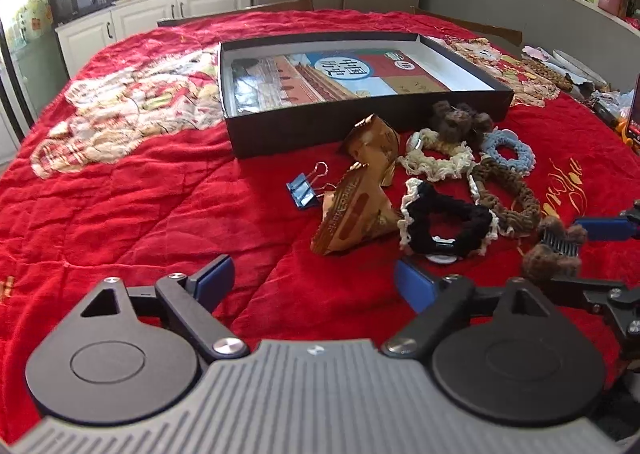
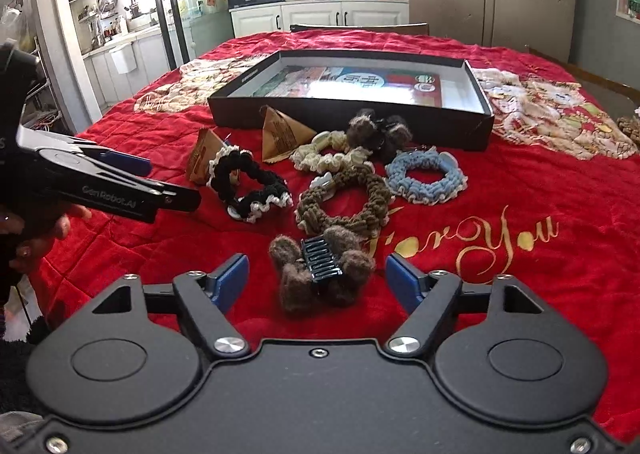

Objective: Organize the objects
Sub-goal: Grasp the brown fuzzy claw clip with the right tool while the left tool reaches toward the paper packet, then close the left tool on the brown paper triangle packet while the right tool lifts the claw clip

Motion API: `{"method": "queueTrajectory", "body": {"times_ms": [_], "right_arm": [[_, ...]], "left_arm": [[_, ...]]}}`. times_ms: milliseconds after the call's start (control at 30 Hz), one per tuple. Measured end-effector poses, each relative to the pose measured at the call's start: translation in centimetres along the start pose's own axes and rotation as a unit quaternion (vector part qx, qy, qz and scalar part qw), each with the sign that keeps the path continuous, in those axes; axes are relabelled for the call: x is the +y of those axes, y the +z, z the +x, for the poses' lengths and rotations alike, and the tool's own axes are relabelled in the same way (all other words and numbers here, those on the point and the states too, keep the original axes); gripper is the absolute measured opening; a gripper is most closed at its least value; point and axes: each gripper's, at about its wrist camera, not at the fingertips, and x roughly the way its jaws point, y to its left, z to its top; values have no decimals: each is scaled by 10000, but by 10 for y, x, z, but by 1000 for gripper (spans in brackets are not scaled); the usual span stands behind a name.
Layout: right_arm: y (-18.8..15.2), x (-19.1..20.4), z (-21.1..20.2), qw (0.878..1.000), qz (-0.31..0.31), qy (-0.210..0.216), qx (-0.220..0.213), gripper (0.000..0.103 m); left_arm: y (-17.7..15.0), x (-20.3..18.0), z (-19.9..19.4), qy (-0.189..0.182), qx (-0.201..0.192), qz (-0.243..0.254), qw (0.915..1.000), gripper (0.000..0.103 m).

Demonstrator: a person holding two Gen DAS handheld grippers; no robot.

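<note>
My right gripper (image 2: 318,278) stands open around a brown fuzzy hair clip (image 2: 320,274) on the red cloth, and its blue pads do not touch the clip. My left gripper (image 1: 314,278) is open with nothing between its fingers, just short of a brown paper packet (image 1: 354,213) and a blue binder clip (image 1: 306,189). Beyond lie a black scrunchie (image 1: 444,225), a brown one (image 2: 344,201), a blue one (image 2: 424,177), a cream one (image 2: 324,155) and a second fuzzy clip (image 2: 376,131). Behind them is an open black box (image 1: 360,125) with a printed booklet inside.
A red quilted cloth (image 1: 140,213) covers the whole table. A second brown packet (image 1: 374,141) leans near the box. Small clutter (image 1: 560,69) sits at the table's far right edge. Chair backs stand behind the table. A person's hand (image 2: 36,238) holds the left gripper.
</note>
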Motion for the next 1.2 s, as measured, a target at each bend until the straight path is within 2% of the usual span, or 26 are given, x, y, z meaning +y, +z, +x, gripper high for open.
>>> {"method": "queueTrajectory", "body": {"times_ms": [100, 167, 233, 400, 533, 633, 767, 1067, 1200], "right_arm": [[-1, 1, 4, 10000, -19, -1, 56, 61], [-2, 0, 7, 10000, 7, 10, 96, 51], [-2, -3, 9, 9999, 60, 24, 113, 48], [-2, -5, 11, 9999, 51, 50, 111, 47], [-2, -4, 14, 9999, 27, 47, 100, 47], [-3, -4, 13, 9999, 50, 76, 85, 47], [-3, -6, 14, 9999, 81, 102, 67, 45], [-2, -5, 14, 9999, 15, 122, 29, 41], [-2, -7, 13, 9998, 56, 190, 14, 39]], "left_arm": [[0, 2, 5, -100, -10, -15, 9999, 85], [1, 3, 6, -126, -23, -30, 9999, 85], [2, 2, 8, -129, -68, 14, 9999, 85], [6, 0, 12, -30, -180, 113, 9998, 85], [12, 1, 15, -155, -271, 41, 9995, 84], [14, 0, 18, -329, -264, 1, 9991, 75], [15, -6, 20, -436, -268, 62, 9987, 52], [19, -12, 26, -519, -297, 50, 9982, 34], [19, -9, 27, -564, -310, -77, 9979, 30]]}}
